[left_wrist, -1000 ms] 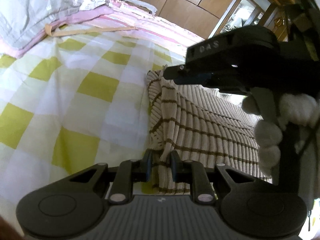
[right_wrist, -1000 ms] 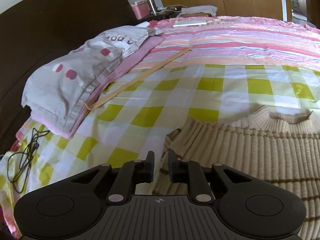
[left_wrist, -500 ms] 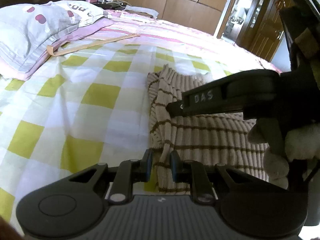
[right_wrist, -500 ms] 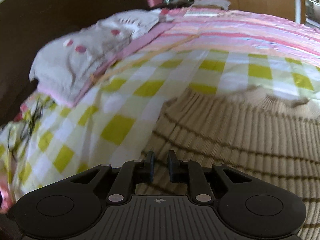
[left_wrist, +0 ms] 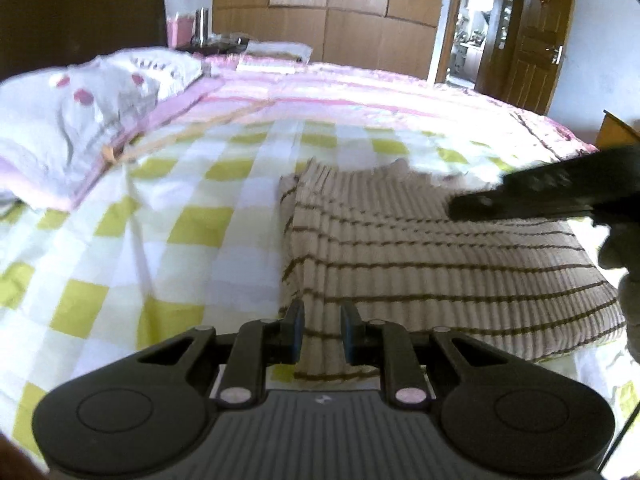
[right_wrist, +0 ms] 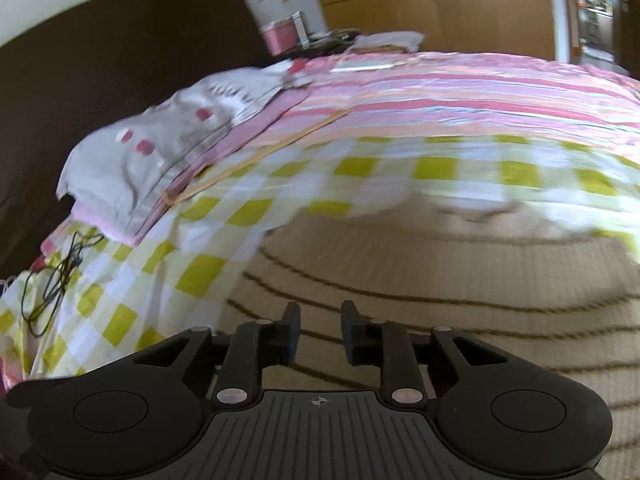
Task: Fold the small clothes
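Closest in, the left gripper (left_wrist: 322, 334) has its jaws only a little way apart, with the near hem of the sweater (left_wrist: 440, 264) sitting in the gap; I honestly can't tell whether the pads are actually pinching the knit or just straddling it. The right gripper (right_wrist: 320, 330) sits over the sweater (right_wrist: 460, 320) too, and its jaws have just been opening; there's a clear gap, nothing clamped, only ribbed fabric showing below them. From the left wrist view you can also see the right gripper (left_wrist: 560, 190) poking in from the right edge as a dark bar over the far side of the sweater, with a white-gloved hand (left_wrist: 626, 276) behind it. The sweater is cream with thin brown stripes, lying folded flat on the bed, left edge doubled over, collar end pointing away. It's resting on a yellow-and-white checked sheet (left_wrist: 160, 240). Further back there's a pink striped cover (left_wrist: 360, 96), and off to the left a grey pillow (left_wrist: 92, 112) with red spots. A black cable (right_wrist: 56, 276) lies at the left edge of the bed in the right wrist view. Way back: a dark headboard (right_wrist: 100, 72), wooden wardrobe (left_wrist: 328, 12) and an open door (left_wrist: 532, 36). Right view is pretty blurry.
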`<state>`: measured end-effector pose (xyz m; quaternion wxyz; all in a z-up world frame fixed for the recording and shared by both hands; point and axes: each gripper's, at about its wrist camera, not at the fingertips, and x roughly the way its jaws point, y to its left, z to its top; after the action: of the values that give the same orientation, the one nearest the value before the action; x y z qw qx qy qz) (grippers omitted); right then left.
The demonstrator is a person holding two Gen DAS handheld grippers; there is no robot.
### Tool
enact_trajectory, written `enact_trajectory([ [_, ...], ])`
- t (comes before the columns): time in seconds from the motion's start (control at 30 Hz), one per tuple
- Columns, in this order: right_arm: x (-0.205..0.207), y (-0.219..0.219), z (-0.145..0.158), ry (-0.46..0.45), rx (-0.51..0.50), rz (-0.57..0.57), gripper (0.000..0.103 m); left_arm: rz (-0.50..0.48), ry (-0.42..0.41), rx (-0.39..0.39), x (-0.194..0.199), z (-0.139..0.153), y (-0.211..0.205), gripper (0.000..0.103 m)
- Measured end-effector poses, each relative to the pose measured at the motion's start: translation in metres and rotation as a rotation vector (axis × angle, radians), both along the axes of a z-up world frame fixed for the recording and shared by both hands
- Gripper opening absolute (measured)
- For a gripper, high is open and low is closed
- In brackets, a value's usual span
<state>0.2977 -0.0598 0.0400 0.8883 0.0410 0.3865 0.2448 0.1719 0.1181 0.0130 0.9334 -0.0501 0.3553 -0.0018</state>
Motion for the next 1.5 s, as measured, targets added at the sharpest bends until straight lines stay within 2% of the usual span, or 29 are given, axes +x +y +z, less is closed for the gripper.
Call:
enact_trajectory([
  [0.1, -0.006, -0.042, 0.003, -0.004, 0.025, -0.070, 0.024, -0.030, -0.026, 0.024, -0.004, 0.010, -0.017, 0.025],
  [0.27, -0.012, -0.118, -0.002, -0.008, 0.053, -0.214, 0.027, -0.136, -0.046, 0.015, -0.004, 0.015, -0.061, 0.025],
  [0.53, -0.012, -0.205, -0.041, 0.085, 0.106, -0.389, 0.029, -0.354, -0.017, 0.030, 0.006, -0.006, -0.154, 0.026],
  [0.67, -0.010, -0.235, -0.054, 0.131, 0.222, -0.408, 0.029, -0.437, -0.032, 0.081, 0.004, -0.016, -0.193, 0.026],
  [0.8, -0.006, -0.254, -0.065, 0.175, 0.334, -0.408, 0.029, -0.492, -0.054, 0.136, 0.003, -0.026, -0.221, 0.029],
  [0.97, 0.005, -0.265, -0.076, 0.195, 0.411, -0.423, 0.042, -0.541, -0.085, 0.192, -0.004, -0.036, -0.239, 0.046],
  [1.1, 0.017, -0.272, -0.087, 0.220, 0.484, -0.441, 0.044, -0.584, -0.120, 0.253, -0.013, -0.044, -0.248, 0.055],
  [1.23, 0.028, -0.272, -0.095, 0.230, 0.545, -0.445, 0.046, -0.592, -0.152, 0.293, -0.011, -0.048, -0.259, 0.057],
  [1.5, 0.053, -0.263, -0.097, 0.217, 0.561, -0.409, 0.048, -0.582, -0.174, 0.305, 0.000, -0.052, -0.270, 0.058],
])
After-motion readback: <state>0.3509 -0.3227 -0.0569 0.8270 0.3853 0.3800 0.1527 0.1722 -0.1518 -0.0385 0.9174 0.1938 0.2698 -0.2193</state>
